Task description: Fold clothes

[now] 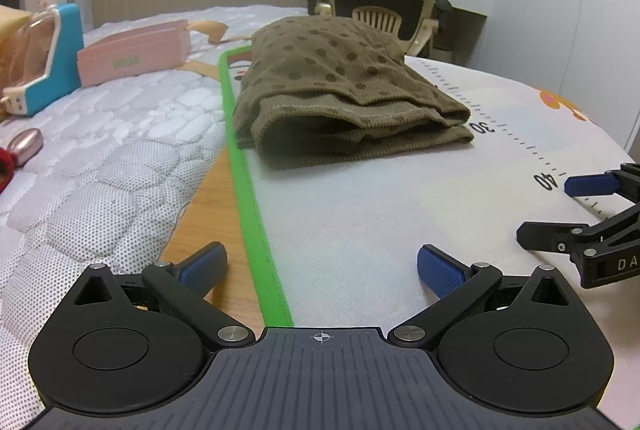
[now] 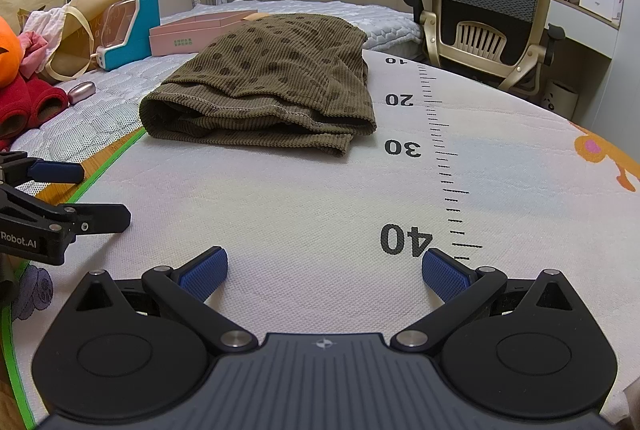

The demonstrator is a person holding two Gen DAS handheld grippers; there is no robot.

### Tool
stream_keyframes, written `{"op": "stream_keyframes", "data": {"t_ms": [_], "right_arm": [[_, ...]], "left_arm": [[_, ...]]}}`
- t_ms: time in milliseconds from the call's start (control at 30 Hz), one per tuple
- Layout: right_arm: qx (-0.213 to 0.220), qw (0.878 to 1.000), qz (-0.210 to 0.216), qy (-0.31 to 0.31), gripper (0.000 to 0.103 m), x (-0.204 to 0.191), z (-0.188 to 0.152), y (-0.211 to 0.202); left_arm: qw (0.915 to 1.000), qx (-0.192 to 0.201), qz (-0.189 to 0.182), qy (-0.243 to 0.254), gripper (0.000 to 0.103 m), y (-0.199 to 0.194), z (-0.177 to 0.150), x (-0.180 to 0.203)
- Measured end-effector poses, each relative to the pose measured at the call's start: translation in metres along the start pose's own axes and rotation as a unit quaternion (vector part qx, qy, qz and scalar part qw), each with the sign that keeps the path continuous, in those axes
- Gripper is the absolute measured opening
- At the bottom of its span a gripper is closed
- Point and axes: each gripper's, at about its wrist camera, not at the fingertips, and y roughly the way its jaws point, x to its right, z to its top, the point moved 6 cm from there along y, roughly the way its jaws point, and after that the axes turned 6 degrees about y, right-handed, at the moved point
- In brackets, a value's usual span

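Left wrist view: the left gripper [image 1: 322, 268] hangs low over the white mat [image 1: 380, 214], its blue-padded jaws spread wide and holding nothing, straddling the mat's green border [image 1: 244, 182]. The folded brown dotted garment [image 1: 340, 86] lies on the mat ahead, its left side along that border, well apart from both grippers. The right gripper [image 2: 324, 270] is likewise spread and empty — one pad rests just beside the printed "40" of the ruler scale [image 2: 438, 150] on the mat. Beyond the border, off the mat, a pink box [image 1: 134, 56] and a blue toy [image 1: 52, 58] sit on the quilted mattress [image 1: 100, 170]. An office chair [image 2: 492, 10] stands behind the mat's far edge.
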Motion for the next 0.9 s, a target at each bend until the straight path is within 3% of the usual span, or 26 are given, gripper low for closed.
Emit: {"op": "stream_keyframes", "data": {"t_ms": [900], "right_arm": [[0.000,1.000,0.001,0.000,0.103,0.0009,-0.0006,0.0001]], "left_arm": [[1.0000,-0.003,0.004,0.001,0.103,0.0006,0.0001,-0.0006]]}}
